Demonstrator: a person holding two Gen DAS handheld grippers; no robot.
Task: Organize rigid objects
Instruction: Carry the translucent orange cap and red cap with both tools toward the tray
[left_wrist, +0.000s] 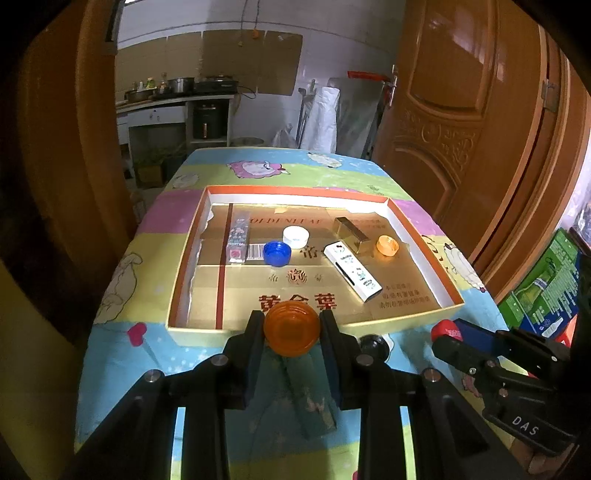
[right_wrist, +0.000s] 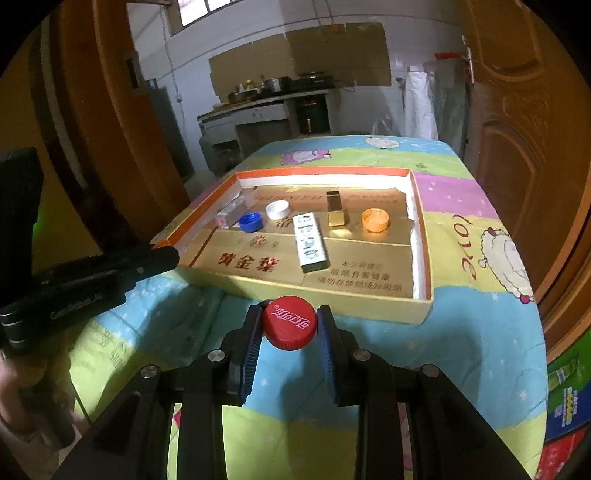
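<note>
The left tongs (left_wrist: 291, 328) are clamped on a translucent orange cap (left_wrist: 291, 328), held just before the near wall of the shallow gold tray (left_wrist: 417, 323) on the worktop. The right tongs (right_wrist: 289, 326) pinch a red bottle cap (right_wrist: 289, 326) with white script, also short of the tray. Only the left view shows a dark box (left_wrist: 310, 402) lying beneath the tongs.

Dim indoor light, seemingly from a high window (right_wrist: 201, 9) at the back; glare streaks the glossy door (left_wrist: 454, 55); fisheye bending and black vignetting at the edges; nearest gripper parts look soft
</note>
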